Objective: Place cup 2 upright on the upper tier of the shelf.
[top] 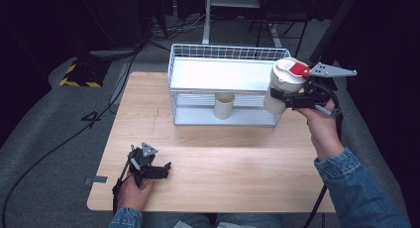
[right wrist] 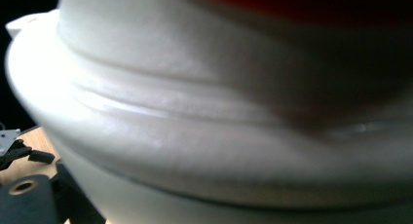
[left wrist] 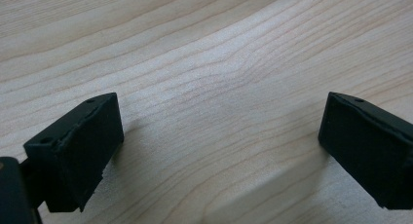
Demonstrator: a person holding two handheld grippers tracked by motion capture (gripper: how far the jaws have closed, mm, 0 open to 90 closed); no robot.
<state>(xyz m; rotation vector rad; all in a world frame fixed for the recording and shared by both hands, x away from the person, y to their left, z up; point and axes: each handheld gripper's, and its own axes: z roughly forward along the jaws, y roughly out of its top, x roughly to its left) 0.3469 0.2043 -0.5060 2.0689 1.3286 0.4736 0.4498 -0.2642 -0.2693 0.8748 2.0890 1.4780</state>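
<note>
A white plastic jar with a white lid and a red flap on top hangs in the air at the right end of the wire rack. My right gripper is shut on the jar's body. In the right gripper view the jar's lid rim sits very close to the camera. My left gripper rests on the table near the front left. In the left gripper view its fingers stand wide apart over bare wood, so the left gripper is open with nothing in it.
A cream cup stands on the lower level of the white two-level wire rack, which sits at the back of the wooden table. Cables run over the grey floor to the left. Dark stands rise behind the rack.
</note>
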